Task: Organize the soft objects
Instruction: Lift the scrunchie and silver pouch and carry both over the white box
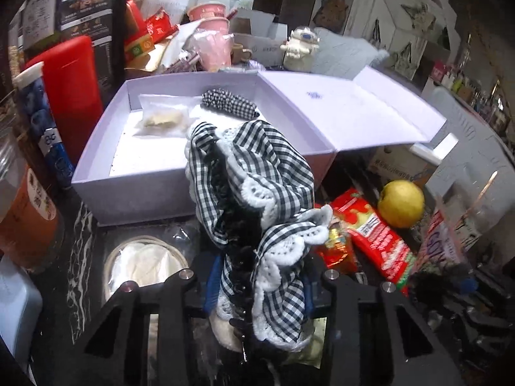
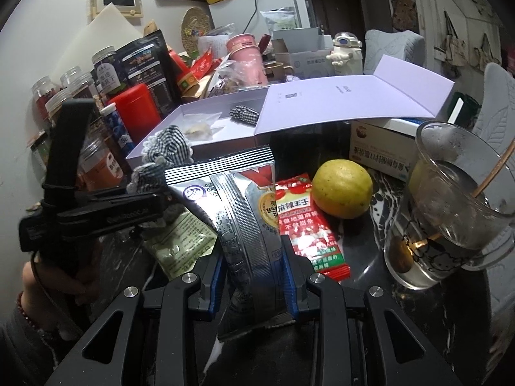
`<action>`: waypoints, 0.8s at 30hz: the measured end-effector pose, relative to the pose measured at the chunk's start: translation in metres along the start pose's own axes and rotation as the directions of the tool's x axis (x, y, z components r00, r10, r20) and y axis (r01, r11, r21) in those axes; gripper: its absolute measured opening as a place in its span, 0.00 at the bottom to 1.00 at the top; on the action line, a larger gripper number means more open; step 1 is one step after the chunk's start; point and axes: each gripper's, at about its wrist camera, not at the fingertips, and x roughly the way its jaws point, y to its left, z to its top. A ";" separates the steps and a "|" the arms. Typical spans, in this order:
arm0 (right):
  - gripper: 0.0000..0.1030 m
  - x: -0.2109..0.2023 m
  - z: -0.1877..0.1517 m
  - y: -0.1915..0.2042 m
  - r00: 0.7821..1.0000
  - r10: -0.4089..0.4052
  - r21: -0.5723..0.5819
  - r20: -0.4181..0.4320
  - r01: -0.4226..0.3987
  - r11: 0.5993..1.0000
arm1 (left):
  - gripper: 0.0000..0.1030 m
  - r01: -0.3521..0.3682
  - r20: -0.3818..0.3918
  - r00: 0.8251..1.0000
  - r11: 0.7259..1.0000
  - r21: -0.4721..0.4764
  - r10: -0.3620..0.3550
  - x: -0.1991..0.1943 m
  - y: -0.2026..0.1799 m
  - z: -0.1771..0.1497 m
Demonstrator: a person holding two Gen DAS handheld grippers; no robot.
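Two tools clenched: left tool (image 1: 257,289) grips gingham cloth (image 1: 257,193); right tool (image 2: 254,276) silver sachet (image 2: 248,212); red packet (image 2: 305,222) reads 麻辣王子.

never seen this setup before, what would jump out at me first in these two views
First, the black-and-white gingham cloth with white lace trim, bunched between the left gripper's fingers just in front of the open lavender box, where another gingham piece and a clear packet lie. Next, the silver foil sachet clamped in the right gripper. To its right, a yellow citrus fruit sits on the dark marble counter.
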 end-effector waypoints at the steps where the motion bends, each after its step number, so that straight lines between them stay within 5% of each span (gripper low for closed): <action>1: 0.29 -0.002 -0.001 0.001 1.000 -0.002 0.000 0.003 0.002 1.000 | 0.38 0.001 0.009 1.000 1.000 0.002 -0.001 -0.004 0.000 0.001; 10: 0.29 -0.028 -0.008 0.010 0.999 0.004 0.014 0.044 -0.004 1.000 | 0.38 -0.002 0.098 0.995 1.000 0.019 0.000 -0.060 -0.001 -0.003; 24: 0.29 -0.071 -0.028 0.042 0.996 0.039 0.003 0.084 -0.040 0.999 | 0.38 -0.011 0.137 0.990 1.000 0.018 0.009 -0.132 0.004 -0.040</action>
